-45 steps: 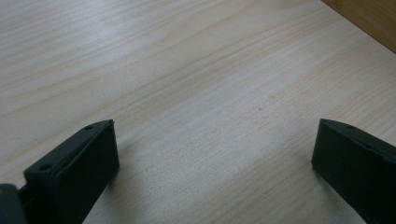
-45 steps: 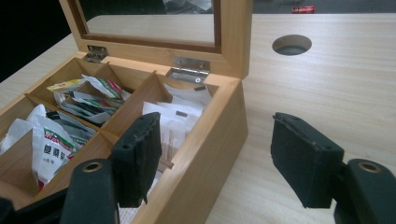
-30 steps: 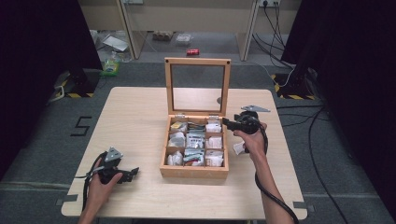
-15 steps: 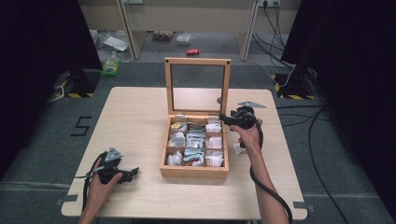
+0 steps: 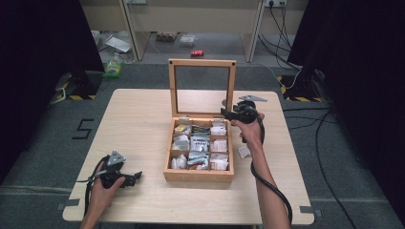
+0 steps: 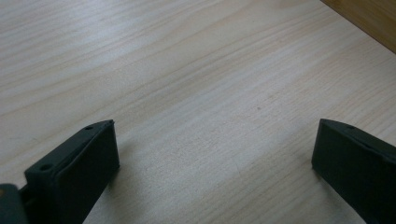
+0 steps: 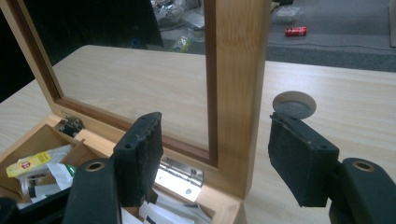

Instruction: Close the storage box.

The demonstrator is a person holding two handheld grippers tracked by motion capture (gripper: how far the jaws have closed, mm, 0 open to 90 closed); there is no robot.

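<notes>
A wooden box [image 5: 198, 176] of small packets stands mid-table, its glass-paned lid [image 5: 202, 62] raised upright. My right gripper [image 5: 228, 114] is at the foot of the lid's right post. In the right gripper view, this gripper [image 7: 217, 140] is open and its jaws straddle that post [image 7: 238, 70] just above the hinge [image 7: 180, 172], without pressing on it. My left gripper [image 5: 134, 177] rests open on the table at the front left. In its own view, the left gripper [image 6: 215, 149] has bare wood between the jaws and a corner of the box [image 6: 369, 18] beyond.
A white packet [image 5: 244, 151] lies on the table right of the box. A round cable hole [image 7: 294, 103] is in the tabletop behind the lid. Packets [image 7: 28, 165] fill the box's compartments. Cables and floor clutter lie beyond the table's far edge.
My right gripper has moved left and slightly away from the person, up to the lid's right post. The left gripper and the box have not moved.
</notes>
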